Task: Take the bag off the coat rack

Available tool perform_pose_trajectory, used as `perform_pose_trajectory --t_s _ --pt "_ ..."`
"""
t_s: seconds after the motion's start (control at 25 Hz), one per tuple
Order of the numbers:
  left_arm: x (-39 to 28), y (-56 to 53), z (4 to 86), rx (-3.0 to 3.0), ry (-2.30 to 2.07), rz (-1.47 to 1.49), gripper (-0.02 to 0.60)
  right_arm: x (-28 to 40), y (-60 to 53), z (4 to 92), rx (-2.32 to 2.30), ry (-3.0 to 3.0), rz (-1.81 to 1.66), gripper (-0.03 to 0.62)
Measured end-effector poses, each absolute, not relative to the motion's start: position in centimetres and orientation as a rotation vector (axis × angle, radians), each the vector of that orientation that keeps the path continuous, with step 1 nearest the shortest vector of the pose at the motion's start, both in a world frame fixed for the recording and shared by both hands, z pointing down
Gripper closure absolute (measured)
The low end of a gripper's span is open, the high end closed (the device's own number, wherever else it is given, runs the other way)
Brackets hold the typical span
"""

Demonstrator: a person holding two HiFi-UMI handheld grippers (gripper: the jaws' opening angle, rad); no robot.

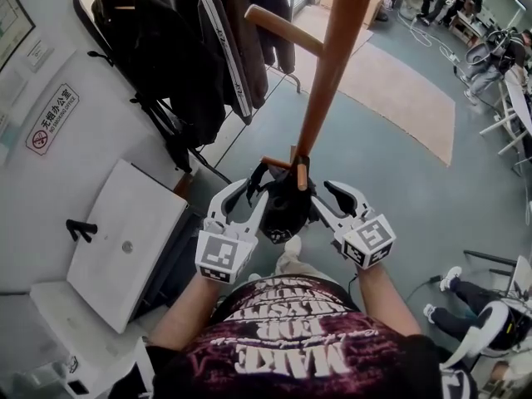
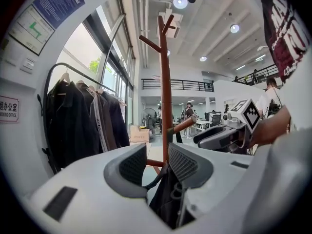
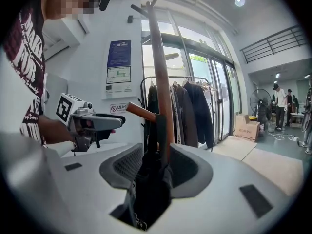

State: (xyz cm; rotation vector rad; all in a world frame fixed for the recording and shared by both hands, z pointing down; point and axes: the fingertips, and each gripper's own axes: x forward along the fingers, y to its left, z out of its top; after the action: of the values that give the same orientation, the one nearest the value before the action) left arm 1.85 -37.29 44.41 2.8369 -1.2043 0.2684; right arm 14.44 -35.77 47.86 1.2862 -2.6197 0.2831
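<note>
Black bag [image 1: 287, 210] on coat rack [image 1: 332, 73], seemingly loose in left hand-held gripper [image 2: 157, 161].

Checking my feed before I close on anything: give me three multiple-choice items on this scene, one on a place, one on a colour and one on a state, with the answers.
1. Where does the black bag hang?
A. On the clothes rail among the jackets.
B. Low on the coat rack, between the left gripper and the right gripper.
C. Nowhere; it lies on the floor.

2. What colour is the coat rack's pole?
A. White.
B. Black.
C. Brown.

3. How do the right gripper's jaws stand?
A. Apart, with the black bag between them.
B. Shut together with nothing between them.
C. Out of every view.

Answers:
1 B: the head view shows it against the pole with a gripper on each side.
2 C: the pole is brown in all three views.
3 A: the right gripper view shows the jaws apart with the bag in the gap.
</note>
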Motion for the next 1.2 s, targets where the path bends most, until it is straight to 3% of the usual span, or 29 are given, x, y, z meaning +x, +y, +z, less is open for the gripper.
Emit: perform_pose_trajectory --t_s 0.56,0.72,0.88,1.2 --pt "8.6 -39.6 49.6 2.867 -1.037 0.408 0.449 12.9 -38.7 51.7 1.175 -2.596 0.334 0.425" --pt "9.9 -40.1 50.8 2.882 -1.026 0.443 0.453 12.7 -39.4 52.3 1.188 -2.577 0.344 0.459" --pt "9.9 -40.9 51.5 2.879 -1.086 0.447 0.552 12.5 -39.9 52.8 1.208 -2.547 0.330 0.532" --pt "9.8 -41.1 51.3 2.863 -1.127 0.435 0.572 12.5 -40.1 52.8 1.247 -2.534 0.351 0.583"
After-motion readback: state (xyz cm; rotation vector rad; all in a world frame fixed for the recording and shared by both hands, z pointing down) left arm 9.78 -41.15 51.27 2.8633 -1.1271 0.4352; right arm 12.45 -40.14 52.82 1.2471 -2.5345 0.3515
